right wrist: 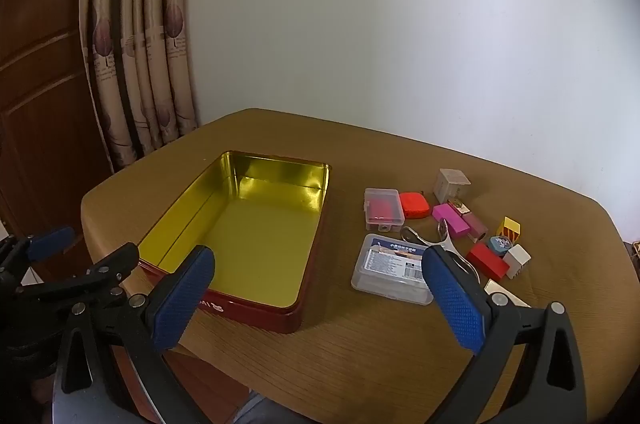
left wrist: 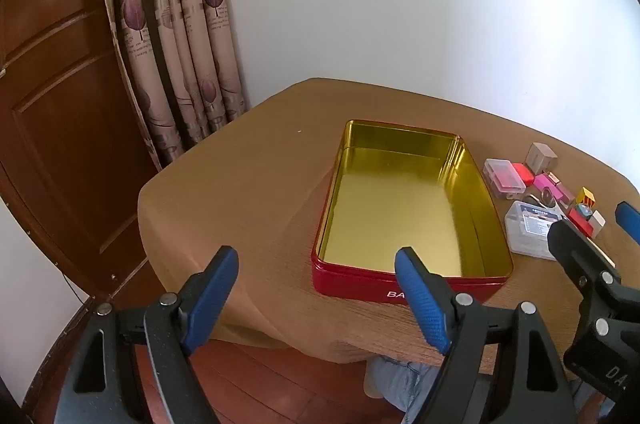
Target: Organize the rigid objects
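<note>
An open red tin (left wrist: 400, 286) (right wrist: 256, 316) with a bare gold inside sits on the table. To its right lies a cluster of small objects: a clear labelled case (right wrist: 390, 270) (left wrist: 528, 230), a clear box with red contents (right wrist: 383, 210) (left wrist: 503, 178), an orange case (right wrist: 414, 205), a magenta block (right wrist: 450, 220), a red block (right wrist: 486, 261), a white cube (right wrist: 451, 184), a yellow cube (right wrist: 509, 229) and metal clippers (right wrist: 432, 238). My left gripper (left wrist: 316, 296) is open and empty, in front of the tin's near left corner. My right gripper (right wrist: 320, 300) is open and empty, near the tin's front right corner and the labelled case.
The table (right wrist: 360, 364) wears a tan cloth and stands against a white wall. Curtains (left wrist: 176, 36) and a brown wooden door (left wrist: 60, 128) are at the left. The table's front edge is just under both grippers.
</note>
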The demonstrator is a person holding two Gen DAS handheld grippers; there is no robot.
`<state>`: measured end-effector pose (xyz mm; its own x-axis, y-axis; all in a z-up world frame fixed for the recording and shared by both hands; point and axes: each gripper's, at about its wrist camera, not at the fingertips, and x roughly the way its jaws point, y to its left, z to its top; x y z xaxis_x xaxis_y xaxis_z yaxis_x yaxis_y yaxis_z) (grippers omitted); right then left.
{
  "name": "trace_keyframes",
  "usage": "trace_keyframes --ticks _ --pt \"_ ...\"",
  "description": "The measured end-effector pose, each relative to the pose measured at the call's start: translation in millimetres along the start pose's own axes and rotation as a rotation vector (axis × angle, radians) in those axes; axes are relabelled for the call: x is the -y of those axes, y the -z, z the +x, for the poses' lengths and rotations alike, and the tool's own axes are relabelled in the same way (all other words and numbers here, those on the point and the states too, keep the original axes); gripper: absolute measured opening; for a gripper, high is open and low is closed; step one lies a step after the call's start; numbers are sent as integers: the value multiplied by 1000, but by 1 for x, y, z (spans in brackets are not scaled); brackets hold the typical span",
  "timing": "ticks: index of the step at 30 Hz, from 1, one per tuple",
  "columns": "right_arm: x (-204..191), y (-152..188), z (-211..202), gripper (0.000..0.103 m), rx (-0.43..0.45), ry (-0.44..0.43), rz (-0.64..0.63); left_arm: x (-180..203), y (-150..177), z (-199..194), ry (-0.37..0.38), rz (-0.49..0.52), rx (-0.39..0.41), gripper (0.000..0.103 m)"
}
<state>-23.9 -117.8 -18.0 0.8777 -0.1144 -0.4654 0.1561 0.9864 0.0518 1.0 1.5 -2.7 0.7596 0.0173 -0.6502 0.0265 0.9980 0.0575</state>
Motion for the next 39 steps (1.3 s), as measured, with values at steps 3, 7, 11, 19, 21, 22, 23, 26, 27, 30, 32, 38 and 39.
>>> trace_keyframes --ticks 3,7,11,19,21,22,23,26,27,30,32,38,39 --pt "7 3 2 103 -4 -2 12 0 1 0 -2 7 -4 83" --pt "11 5 -1 103 -5 0 24 2 2 0 -1 13 -5 83" --pt "13 4 -3 103 -7 0 29 4 2 1 -3 21 -9 83" --pt "12 4 -5 103 -7 -10 25 6 0 1 -3 19 -16 83" --pt "12 3 -6 103 -8 -11 24 7 0 1 -2 20 -15 83" --pt "12 3 -6 103 -8 -12 25 8 0 1 -1 22 -17 83" --pt "12 3 -6 103 -8 -13 27 8 0 1 -2 24 -18 83" --pt "14 3 -8 103 -9 -13 29 11 1 0 -3 31 -16 83" --pt "15 3 -10 103 -7 -13 30 11 1 0 -1 31 -16 83" --pt "21 3 -15 103 0 -8 32 12 1 1 -1 35 -20 83" --pt "27 3 -19 103 3 -2 39 12 1 1 0 35 -21 83" --pt "59 11 -31 103 3 29 62 15 1 1 0 49 -26 83" --pt "67 13 -33 103 4 38 65 16 2 1 1 55 -28 83"
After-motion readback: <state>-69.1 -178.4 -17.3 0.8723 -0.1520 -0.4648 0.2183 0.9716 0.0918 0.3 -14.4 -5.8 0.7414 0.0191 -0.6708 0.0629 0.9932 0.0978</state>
